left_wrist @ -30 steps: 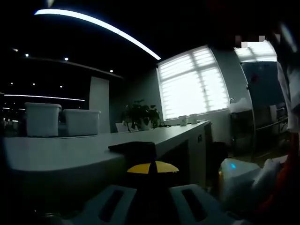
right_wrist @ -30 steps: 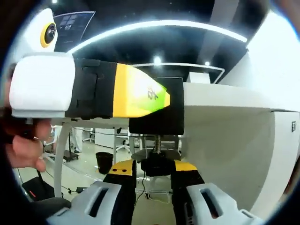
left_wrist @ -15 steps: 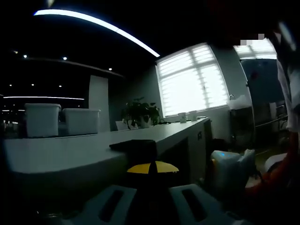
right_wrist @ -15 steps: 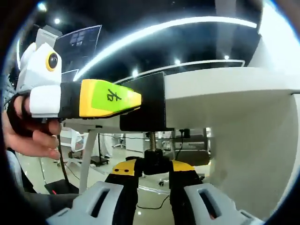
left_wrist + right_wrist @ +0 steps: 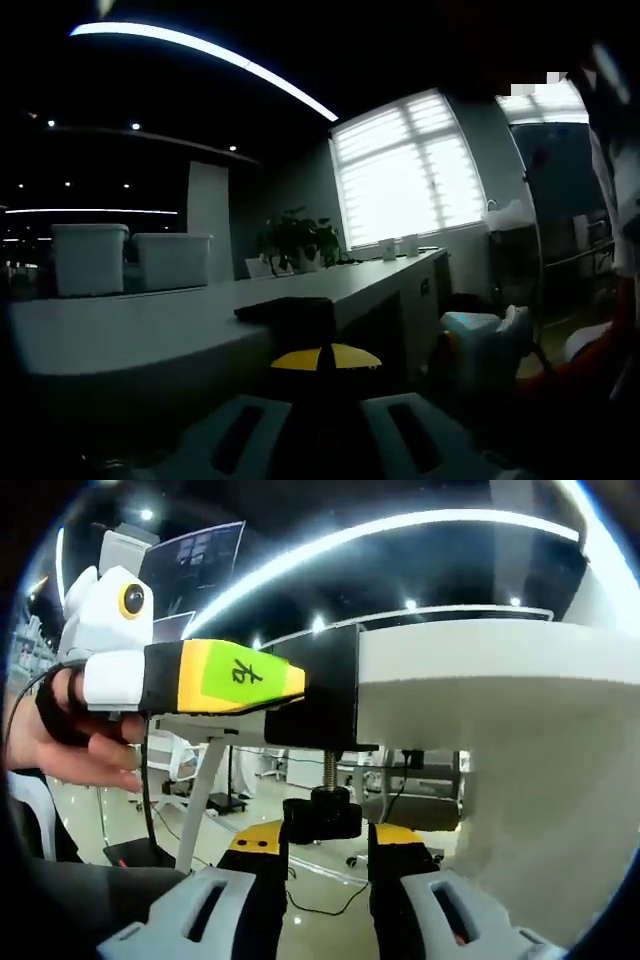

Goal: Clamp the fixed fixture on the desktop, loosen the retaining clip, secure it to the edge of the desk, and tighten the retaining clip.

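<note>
The black fixture point(image 5: 318, 695) sits over the edge of the white desk point(image 5: 480, 670). Its threaded screw point(image 5: 328, 770) hangs below and ends in a black knob point(image 5: 322, 817). My right gripper point(image 5: 325, 838) is shut on that knob, one yellow-tipped jaw on either side. My left gripper point(image 5: 288, 682), white with yellow-green tips, comes in from the left and is shut on the fixture's side. In the left gripper view the fixture point(image 5: 287, 309) lies dark on the desk point(image 5: 150, 325), just beyond my shut left gripper point(image 5: 325, 357). The right gripper's white body point(image 5: 478, 345) shows low at the right.
A person's hand point(image 5: 75, 750) holds the left gripper. Two white bins point(image 5: 90, 255), a potted plant point(image 5: 298, 243) and cups point(image 5: 400, 246) stand on the desk's far part, before a bright window point(image 5: 405, 175). Under the desk are table legs point(image 5: 200, 790), chairs and floor cables.
The right gripper view has rolled and pulled back a little, staying on the knob. In the left gripper view the right gripper's white body has slid left, closer under the desk.
</note>
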`<action>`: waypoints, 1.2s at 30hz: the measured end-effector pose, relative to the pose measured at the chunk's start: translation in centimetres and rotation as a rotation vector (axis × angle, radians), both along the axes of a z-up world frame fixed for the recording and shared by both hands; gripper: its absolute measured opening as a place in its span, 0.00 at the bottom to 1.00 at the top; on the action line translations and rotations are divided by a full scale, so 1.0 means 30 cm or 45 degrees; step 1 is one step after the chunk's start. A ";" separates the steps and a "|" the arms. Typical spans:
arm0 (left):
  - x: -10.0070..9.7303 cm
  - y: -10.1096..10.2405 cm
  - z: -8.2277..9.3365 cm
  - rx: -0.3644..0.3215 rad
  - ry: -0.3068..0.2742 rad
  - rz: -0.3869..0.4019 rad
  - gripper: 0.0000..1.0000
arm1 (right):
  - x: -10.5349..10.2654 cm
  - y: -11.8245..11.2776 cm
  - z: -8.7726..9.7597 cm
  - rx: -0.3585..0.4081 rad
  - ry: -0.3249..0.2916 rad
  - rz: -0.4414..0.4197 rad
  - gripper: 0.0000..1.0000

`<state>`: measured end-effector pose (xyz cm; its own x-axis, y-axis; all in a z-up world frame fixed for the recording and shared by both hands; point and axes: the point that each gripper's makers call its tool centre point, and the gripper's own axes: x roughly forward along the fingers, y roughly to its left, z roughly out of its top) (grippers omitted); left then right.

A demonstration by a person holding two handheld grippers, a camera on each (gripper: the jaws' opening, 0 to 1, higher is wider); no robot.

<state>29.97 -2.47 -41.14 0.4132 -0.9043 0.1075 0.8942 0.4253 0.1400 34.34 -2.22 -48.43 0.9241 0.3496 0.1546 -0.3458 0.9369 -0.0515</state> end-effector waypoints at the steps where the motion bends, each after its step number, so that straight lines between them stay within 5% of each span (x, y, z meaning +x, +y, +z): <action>1: 0.000 0.000 0.000 0.000 0.000 -0.001 0.01 | -0.008 -0.001 -0.001 0.031 0.005 -0.015 0.41; 10: 0.001 0.000 0.001 -0.015 0.005 0.008 0.01 | -0.027 -0.034 0.023 0.206 0.039 -0.339 0.43; 13: 0.002 0.001 0.002 -0.035 0.018 0.008 0.01 | -0.006 -0.038 0.028 0.175 0.048 -0.419 0.43; 18: 0.003 0.002 0.002 -0.057 0.028 0.015 0.01 | 0.013 -0.036 0.024 0.232 0.067 -0.428 0.31; 29: 0.004 0.004 0.001 -0.069 0.040 0.015 0.01 | 0.023 -0.043 0.037 0.207 0.047 -0.410 0.27; 36: 0.003 -0.001 -0.003 -0.056 0.037 0.012 0.01 | 0.017 -0.023 0.043 0.110 -0.016 -0.222 0.27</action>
